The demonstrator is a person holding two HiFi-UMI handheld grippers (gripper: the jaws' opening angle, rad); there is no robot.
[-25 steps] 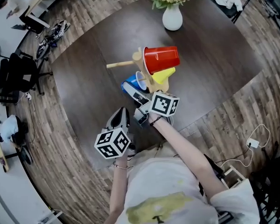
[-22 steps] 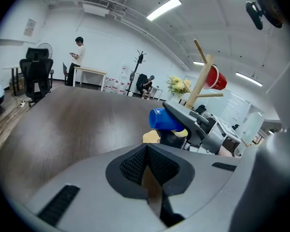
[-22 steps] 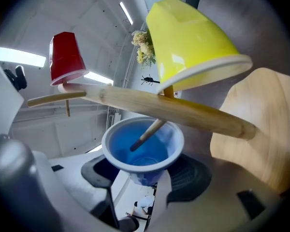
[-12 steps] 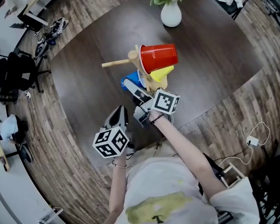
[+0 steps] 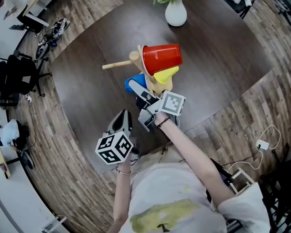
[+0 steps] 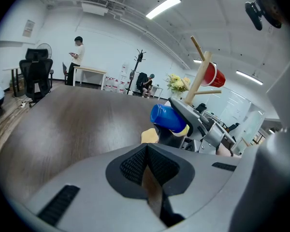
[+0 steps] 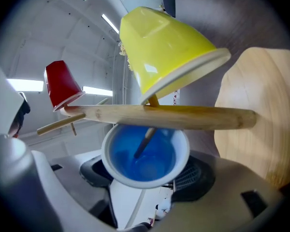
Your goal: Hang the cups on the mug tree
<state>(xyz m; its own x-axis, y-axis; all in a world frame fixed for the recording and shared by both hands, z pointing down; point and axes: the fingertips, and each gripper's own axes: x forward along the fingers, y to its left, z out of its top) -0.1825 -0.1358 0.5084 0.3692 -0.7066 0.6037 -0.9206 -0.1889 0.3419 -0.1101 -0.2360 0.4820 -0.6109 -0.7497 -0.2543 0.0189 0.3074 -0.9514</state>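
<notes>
The mug tree (image 7: 174,116) stands near the middle of the dark round table (image 5: 87,81). In the head view a red cup (image 5: 162,58) hangs on it just above the frame's centre. A yellow cup (image 7: 164,47) hangs mouth-down directly below the red one. A white vase (image 5: 176,13) of flowers sits at the top of the frame, well apart from the tree.

The right gripper (image 5: 136,87) reaches in from below centre with the blue cup (image 7: 144,156) between its jaws, left of the yellow cup. In the right gripper view the cup's white-rimmed mouth faces the camera at lower centre, just under the wooden trunk that crosses the frame. A thin peg pokes down into the blue hollow. The jaws stand wide on either side of the cup, pads against its wall, and they have just been easing apart.

The left gripper (image 5: 122,123) is in the lower left of the head view, over the near edge of the table and apart from the tree. Its own view shows its jaws pressed together with nothing between them.
</notes>
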